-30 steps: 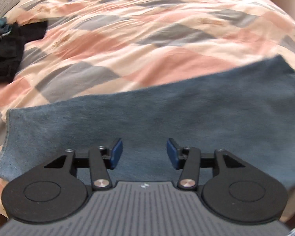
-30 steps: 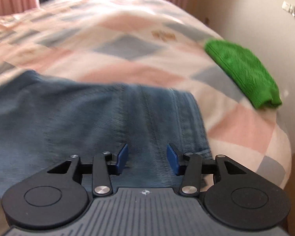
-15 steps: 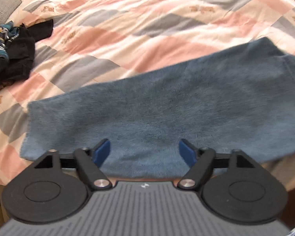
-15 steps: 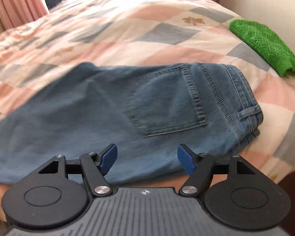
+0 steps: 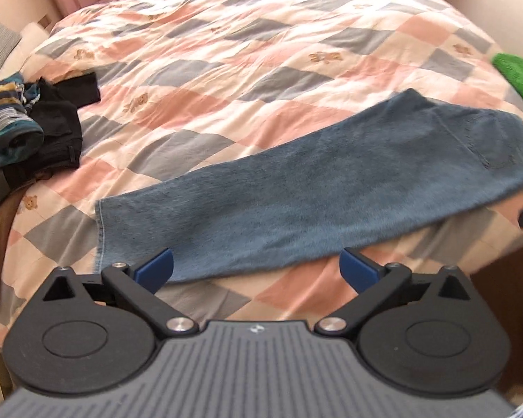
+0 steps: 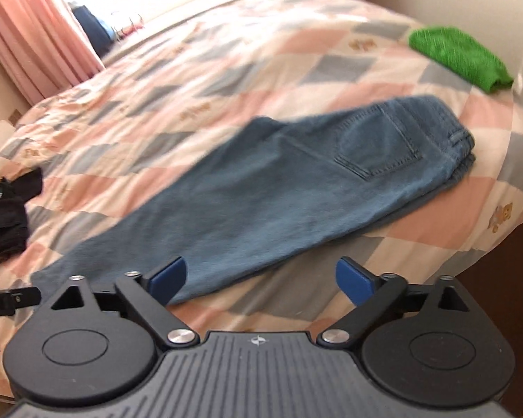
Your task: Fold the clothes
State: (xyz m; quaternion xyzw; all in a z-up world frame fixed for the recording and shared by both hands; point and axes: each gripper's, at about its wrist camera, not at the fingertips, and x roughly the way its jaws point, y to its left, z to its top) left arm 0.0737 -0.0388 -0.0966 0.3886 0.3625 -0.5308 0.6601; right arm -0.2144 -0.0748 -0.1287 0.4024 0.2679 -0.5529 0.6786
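We see the left gripper (image 5: 256, 267) and right gripper (image 6: 260, 277) with fingers just spread wide, nothing between them. Beyond them the jeans (image 6: 279, 195) lie flat, folded lengthwise, on the bed (image 5: 261, 45). A green cloth (image 6: 460, 57) sits near the waistband, dark clothes (image 5: 35, 129) past the hem.

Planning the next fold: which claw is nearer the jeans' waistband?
Right. The right claw hangs open over the near edge by the seat, the waistband ahead to its right. The left claw hangs open by the hem end.

A black device (image 6: 7, 300) at the right view's left edge reads, perhaps, "oot.AI", cut off.
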